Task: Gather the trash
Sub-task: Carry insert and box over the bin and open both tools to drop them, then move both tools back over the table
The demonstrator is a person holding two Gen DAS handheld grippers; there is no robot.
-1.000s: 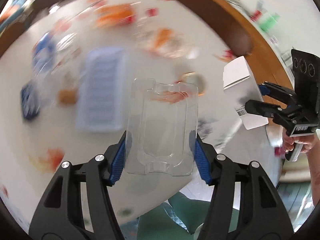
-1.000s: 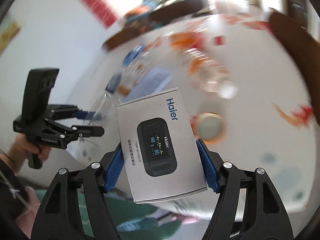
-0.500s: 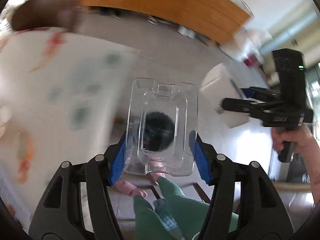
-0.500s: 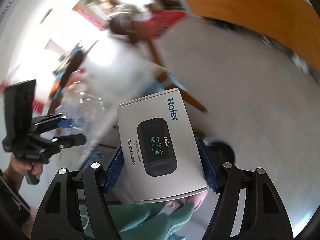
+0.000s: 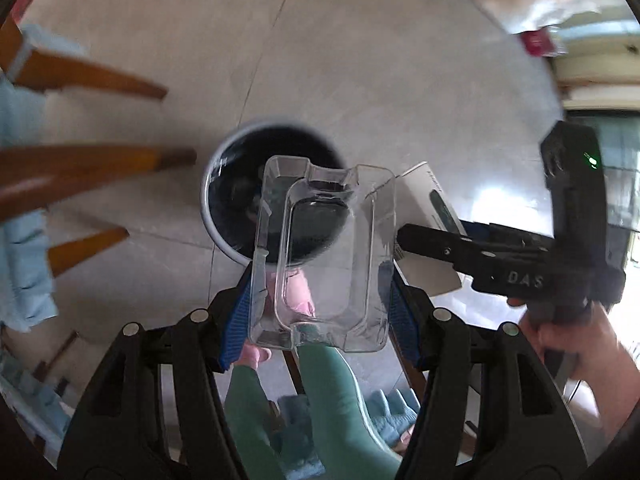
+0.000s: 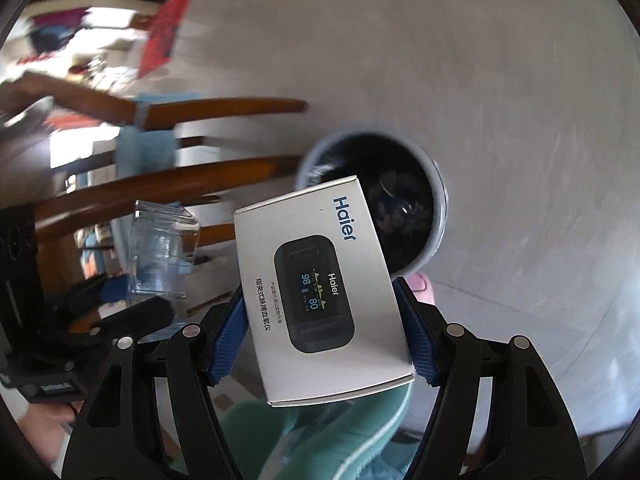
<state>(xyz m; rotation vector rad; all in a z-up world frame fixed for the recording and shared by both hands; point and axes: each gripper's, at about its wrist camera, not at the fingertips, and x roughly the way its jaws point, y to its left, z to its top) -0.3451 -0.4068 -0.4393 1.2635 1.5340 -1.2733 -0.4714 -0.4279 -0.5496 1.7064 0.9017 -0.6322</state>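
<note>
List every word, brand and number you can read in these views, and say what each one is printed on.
"Haier": blue brand on the white box held in the right gripper.
"Haier", "98", "80": on the device screen pictured on that box.
Vertical Chinese line beside the picture: too small to read surely.
"DAS": on the right gripper's body in the left wrist view.
Clear plastic tray: no text.

Daylit fisheye views, motion-blurred and warped at edges, window glare.
</note>
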